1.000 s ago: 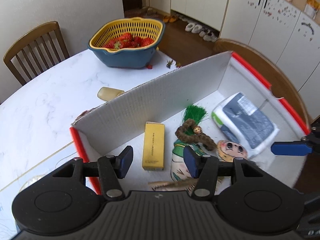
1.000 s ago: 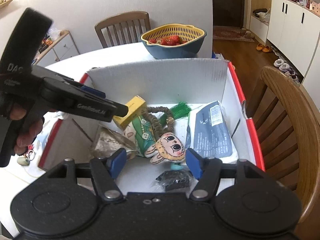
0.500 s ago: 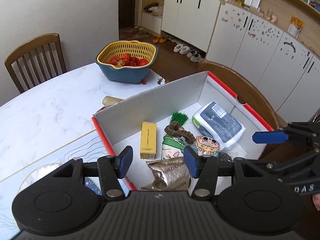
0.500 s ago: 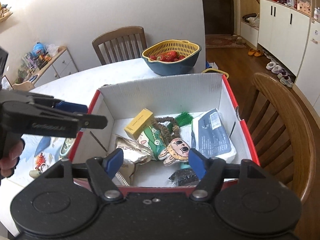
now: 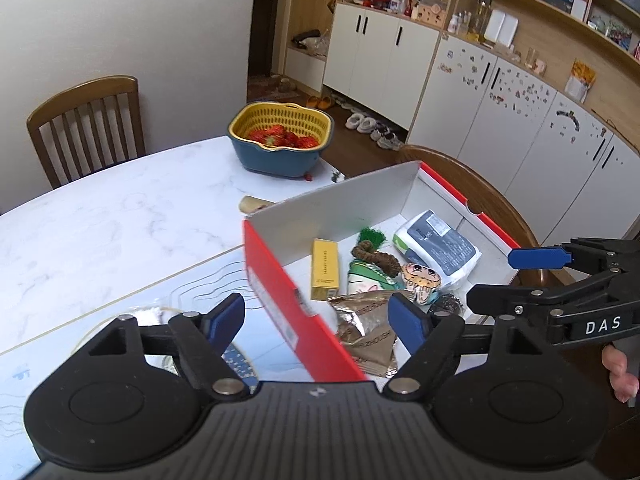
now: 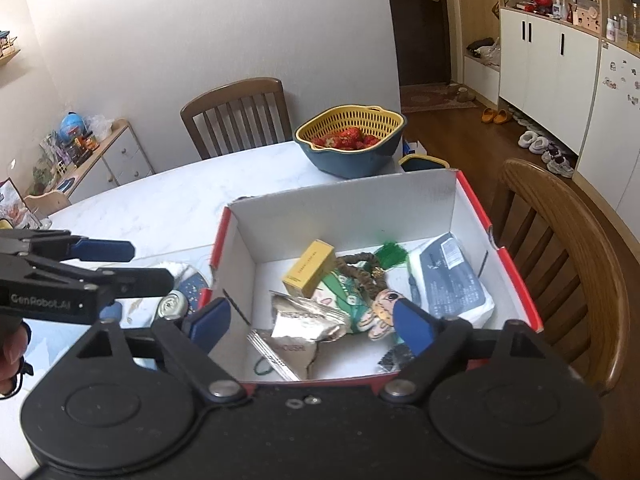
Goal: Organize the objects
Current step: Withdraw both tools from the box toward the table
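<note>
Red-and-white cardboard box sits on the white marble desk, crinkled silver snack pouch now inside; left gripper and right gripper have just been opening, both wide, empty, lifting away.

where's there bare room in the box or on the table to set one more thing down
Inside the box, bare floor shows along the far wall behind the yellow carton; the middle and near end are crowded. The marble table between the chair and strawberry basket lies bare.
</note>
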A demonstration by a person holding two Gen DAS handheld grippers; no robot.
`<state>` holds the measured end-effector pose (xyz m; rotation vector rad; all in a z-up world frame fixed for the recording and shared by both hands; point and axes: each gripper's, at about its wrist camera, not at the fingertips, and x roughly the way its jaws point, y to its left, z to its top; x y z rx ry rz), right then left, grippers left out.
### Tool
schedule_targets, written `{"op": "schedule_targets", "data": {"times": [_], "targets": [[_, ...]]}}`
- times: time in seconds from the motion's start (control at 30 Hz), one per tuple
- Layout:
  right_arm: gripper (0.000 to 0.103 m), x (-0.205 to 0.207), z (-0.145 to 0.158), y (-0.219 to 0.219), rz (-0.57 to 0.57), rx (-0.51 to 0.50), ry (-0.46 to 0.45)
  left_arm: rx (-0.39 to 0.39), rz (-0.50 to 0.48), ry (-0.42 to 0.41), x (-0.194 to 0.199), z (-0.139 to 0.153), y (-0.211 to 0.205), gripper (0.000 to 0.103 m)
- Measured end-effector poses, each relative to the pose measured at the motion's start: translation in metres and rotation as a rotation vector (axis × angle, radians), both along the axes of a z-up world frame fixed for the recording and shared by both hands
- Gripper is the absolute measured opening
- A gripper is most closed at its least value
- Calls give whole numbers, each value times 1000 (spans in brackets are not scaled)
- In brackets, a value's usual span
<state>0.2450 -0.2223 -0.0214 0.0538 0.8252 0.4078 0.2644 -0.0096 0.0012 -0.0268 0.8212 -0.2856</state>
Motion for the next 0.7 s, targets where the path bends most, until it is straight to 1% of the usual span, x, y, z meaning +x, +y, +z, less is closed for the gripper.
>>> {"op": "schedule_targets", "data": {"times": [0.13,0.3,0.33,0.37,0.47,0.7], "targets": [[95,-9,5,15,-2,7,-23,-10,19,-15,-9,3,21,84],[99,-21,10,36,8,14,-58,-29,43,-28,-18,6,53,85],[101,-24,10,41,8,15,-65,-31,49,-30,-19,6,59,88],[101,-26,10,46,8,16,-70,-33,55,-33,-20,6,66,93],[101,-29,11,60,15,25,-72,-38,79,-51,-22,6,85,100],[101,-34,4,105,70,16,-58,-6,144,-91,-22,-5,128,103]]}}
